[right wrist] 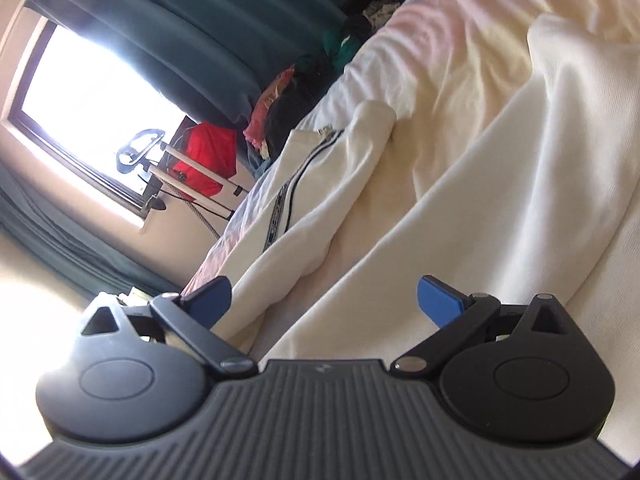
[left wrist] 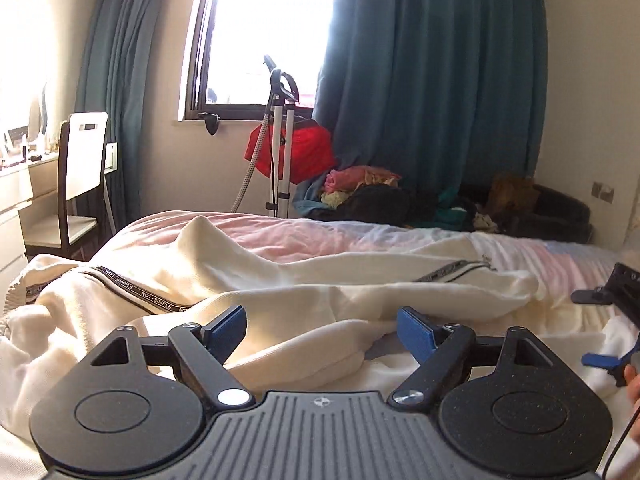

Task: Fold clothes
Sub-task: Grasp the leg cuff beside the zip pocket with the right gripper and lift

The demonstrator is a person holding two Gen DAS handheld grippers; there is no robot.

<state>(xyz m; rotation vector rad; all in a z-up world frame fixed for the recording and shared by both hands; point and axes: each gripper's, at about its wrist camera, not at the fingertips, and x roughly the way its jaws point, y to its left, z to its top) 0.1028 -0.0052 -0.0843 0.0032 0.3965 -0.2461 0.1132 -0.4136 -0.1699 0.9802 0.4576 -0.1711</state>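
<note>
Left wrist view shows the left claw [left wrist: 320, 330] wide open and holding nothing, low over a cream garment [left wrist: 280, 280] that lies crumpled on the bed [left wrist: 540, 256]. A thick fold of the cloth sits just between and under its blue fingers [left wrist: 416, 330]. The garment has a dark printed tape [left wrist: 136, 292] along one seam, and it stretches across the bed from left to right. At the right edge of this view the right claw [left wrist: 600, 336] appears, near the cloth.

Right wrist view is tilted; the right claw [right wrist: 324, 300] is also wide open and empty, with cream cloth just in front of it.

The step in hand seems to be the first grasp, before spreading the garment flat. To do it well, each claw should probably take one layer at an edge or corner, not the bulky middle fold, because a thick bunch may slip or drag hidden layers. The tape can serve as a guide to find the seam. After closing, both should lift together and pull apart gently, so the soft cloth opens without twisting.
</note>
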